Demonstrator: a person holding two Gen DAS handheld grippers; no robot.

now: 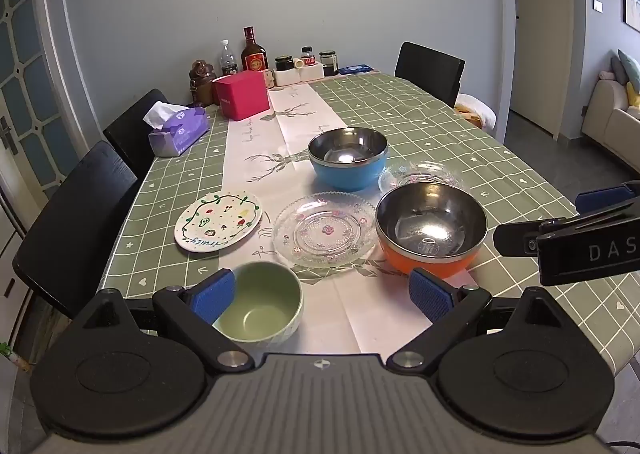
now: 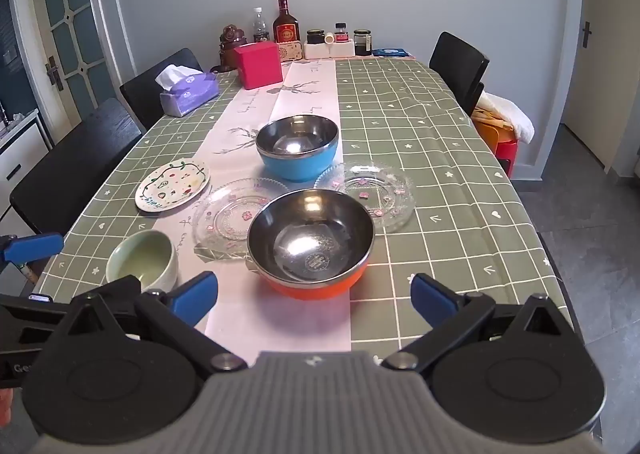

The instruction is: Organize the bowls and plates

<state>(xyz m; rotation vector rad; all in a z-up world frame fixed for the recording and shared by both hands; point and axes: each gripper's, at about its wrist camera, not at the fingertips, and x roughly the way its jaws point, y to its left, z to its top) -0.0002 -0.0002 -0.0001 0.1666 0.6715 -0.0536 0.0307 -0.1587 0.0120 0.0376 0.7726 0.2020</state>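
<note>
- Dishes lie scattered on the near half of the checked table (image 1: 440, 113), none stacked yet, so the sorting looks barely begun.
- Left gripper (image 1: 322, 296) hovers low at the near edge with its blue pads wide apart and nothing between them; the green bowl (image 1: 260, 302) sits just ahead, toward the left finger, whose pad overlaps the bowl's rim in the left wrist view, though contact cannot be confirmed.
- Right gripper (image 2: 314, 296) is likewise spread and empty; the orange bowl (image 2: 312, 242) lies straight ahead of it, centred between the two pads and close.
- Nearness decides the pairing: the left hand is closer to the green bowl, the right hand to the orange one.
- Beyond the orange bowl stands the blue bowl (image 2: 298, 149), on roughly the same forward line from the right gripper, so nesting these two steel-lined bowls seems a short forward carry.
- Two glass plates (image 2: 230, 219) (image 2: 378, 189) flank the orange bowl, left and right; the painted plate (image 2: 172, 185) lies farther left, apart from them.
- Bowls are round, with no long axis, so any rim approach should serve.
</note>
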